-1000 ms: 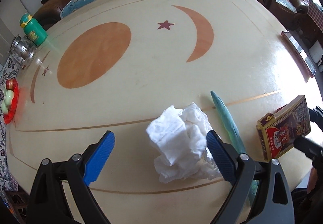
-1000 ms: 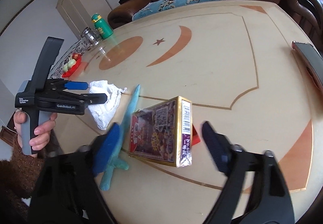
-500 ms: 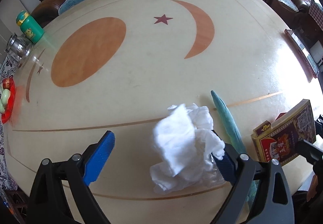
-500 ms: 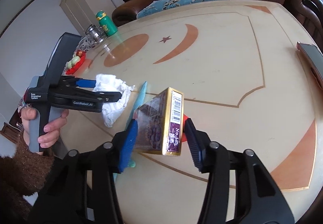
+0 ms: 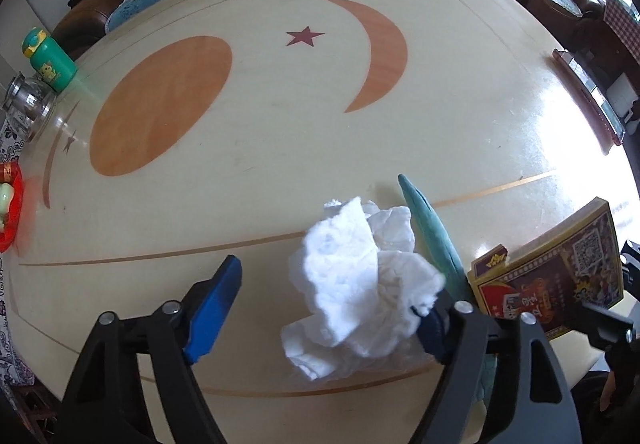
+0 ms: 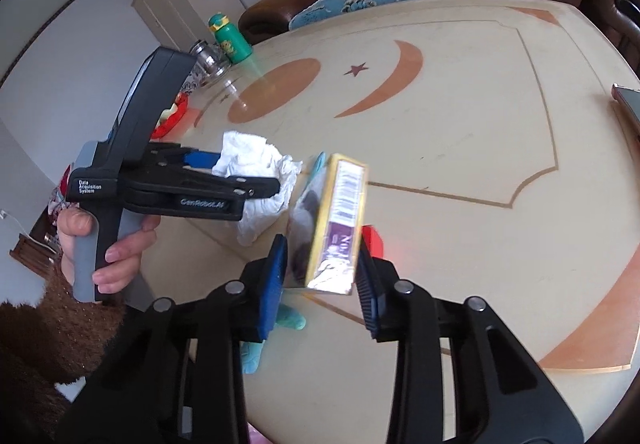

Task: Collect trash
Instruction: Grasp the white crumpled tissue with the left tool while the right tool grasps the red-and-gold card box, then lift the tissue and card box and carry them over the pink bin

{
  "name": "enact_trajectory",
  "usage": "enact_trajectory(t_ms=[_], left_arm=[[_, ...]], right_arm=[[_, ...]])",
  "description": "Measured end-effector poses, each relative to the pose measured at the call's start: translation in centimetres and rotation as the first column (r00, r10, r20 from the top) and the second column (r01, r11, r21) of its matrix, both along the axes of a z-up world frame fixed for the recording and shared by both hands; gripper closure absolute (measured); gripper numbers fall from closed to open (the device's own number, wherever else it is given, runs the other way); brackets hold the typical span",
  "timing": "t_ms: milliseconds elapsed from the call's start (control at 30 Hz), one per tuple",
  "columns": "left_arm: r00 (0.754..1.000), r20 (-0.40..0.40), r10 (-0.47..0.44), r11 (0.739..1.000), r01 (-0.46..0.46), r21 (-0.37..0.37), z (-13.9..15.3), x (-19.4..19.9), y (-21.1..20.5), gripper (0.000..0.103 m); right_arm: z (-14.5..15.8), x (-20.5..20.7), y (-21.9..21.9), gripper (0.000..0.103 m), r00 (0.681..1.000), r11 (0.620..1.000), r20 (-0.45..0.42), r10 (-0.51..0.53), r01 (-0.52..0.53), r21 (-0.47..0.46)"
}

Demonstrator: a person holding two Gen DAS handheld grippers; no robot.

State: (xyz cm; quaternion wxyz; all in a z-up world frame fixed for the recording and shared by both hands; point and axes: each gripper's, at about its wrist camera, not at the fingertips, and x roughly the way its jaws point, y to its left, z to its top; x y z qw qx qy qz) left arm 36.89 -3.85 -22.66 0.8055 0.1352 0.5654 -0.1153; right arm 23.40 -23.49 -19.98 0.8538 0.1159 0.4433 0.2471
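Observation:
A crumpled white tissue (image 5: pixel 360 280) lies against the right blue pad of my left gripper (image 5: pixel 320 308), whose jaws stand wide apart; the left pad is clear of it. The tissue also shows in the right wrist view (image 6: pixel 256 180). My right gripper (image 6: pixel 320 276) is shut on a gold-edged card box (image 6: pixel 336 220) and holds it tilted above the table. The box also shows at the right of the left wrist view (image 5: pixel 548 276). A teal strip (image 5: pixel 428 228) lies on the table between tissue and box.
The cream table (image 5: pixel 280 132) has orange moon and star inlays. A green bottle (image 5: pixel 48 60), a glass jar (image 5: pixel 28 104) and a red dish (image 5: pixel 8 208) stand at its left edge. A flat device (image 5: pixel 588 96) lies at the right edge. A red thing (image 6: pixel 372 240) sits behind the box. Sofas stand behind.
My right gripper closed on the card box and lifted and tilted it. The tissue has shifted against the left gripper's right pad, and the left gripper narrowed a little.

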Motion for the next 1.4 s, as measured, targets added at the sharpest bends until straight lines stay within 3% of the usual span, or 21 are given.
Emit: enact_trajectory(t_ms=[200, 333, 533, 833, 1067, 1400], left_arm=[[1.0, -0.007, 0.008, 1.0, -0.008, -0.009, -0.1, -0.1, -0.1, 0.05], [1.0, -0.009, 0.007, 1.0, -0.008, -0.021, 0.1, -0.5, 0.2, 0.069], [1.0, 0.013, 0.002, 1.0, -0.001, -0.019, 0.8, -1.4, 0.1, 0.084], [0.999, 0.042, 0.01, 0.999, -0.009, -0.031, 2.3, -2.4, 0.8, 0.087], [0.997, 0.078, 0.021, 0.999, -0.019, -0.029, 3.7, -3.0, 1.5, 0.087], [0.991, 0.137, 0.006, 0.999, 0.002, -0.055, 7.7, -7.3, 1.8, 0.087]], right_arm=[[0.3, 0.0, 0.7, 0.076, 1.0, 1.0, 0.014, -0.006, 0.006, -0.014], [0.5, -0.3, 1.1, 0.077, 1.0, 1.0, 0.022, -0.011, 0.011, -0.025], [1.0, -0.8, 1.6, 0.08, 0.999, 0.999, 0.041, -0.01, 0.012, -0.034], [1.9, -1.3, 2.2, 0.081, 0.997, 0.999, 0.075, -0.013, 0.016, -0.044], [4.4, -2.0, 1.7, 0.081, 0.984, 0.993, 0.166, -0.062, 0.078, -0.094], [7.3, -4.5, 3.4, 0.081, 0.963, 0.978, 0.259, -0.082, 0.127, -0.163]])
